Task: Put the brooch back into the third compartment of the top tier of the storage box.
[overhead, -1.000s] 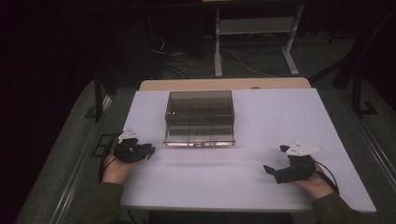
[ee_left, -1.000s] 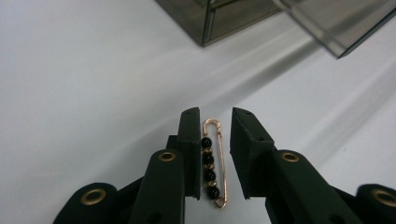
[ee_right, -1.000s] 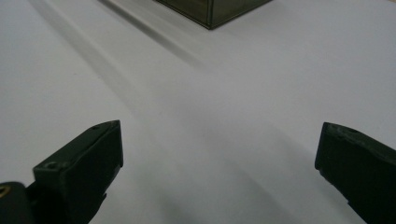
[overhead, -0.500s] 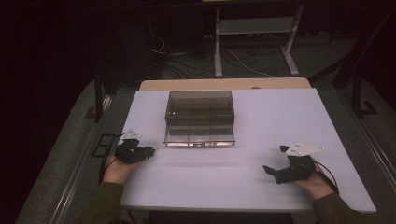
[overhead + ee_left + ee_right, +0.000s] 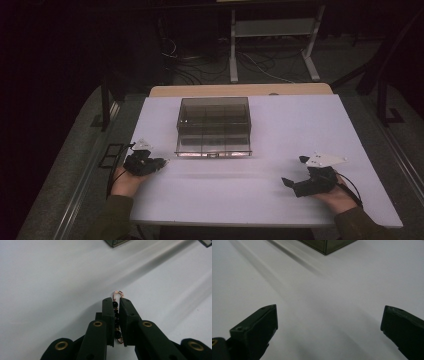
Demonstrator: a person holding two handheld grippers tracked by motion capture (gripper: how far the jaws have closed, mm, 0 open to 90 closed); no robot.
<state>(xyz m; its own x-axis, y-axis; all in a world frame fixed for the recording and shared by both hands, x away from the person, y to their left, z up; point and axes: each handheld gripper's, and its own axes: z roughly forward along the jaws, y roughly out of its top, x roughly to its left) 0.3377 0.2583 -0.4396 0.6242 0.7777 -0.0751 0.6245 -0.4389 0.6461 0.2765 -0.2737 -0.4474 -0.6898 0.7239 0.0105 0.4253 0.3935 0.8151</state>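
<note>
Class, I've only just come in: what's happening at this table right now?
A person sits at a white table with a gripper in each hand. The left gripper has just been closing, and its jaws now pinch a small beaded piece of jewellery with black beads and a copper-coloured wire loop. The right gripper rests open on the table with nothing between its jaws. A clear compartment box stands farther back on the table.

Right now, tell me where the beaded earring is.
The beaded earring sits between the left gripper jaws, which have just been closing on it, at the table's near-left, just left of the clear compartment box.
</note>
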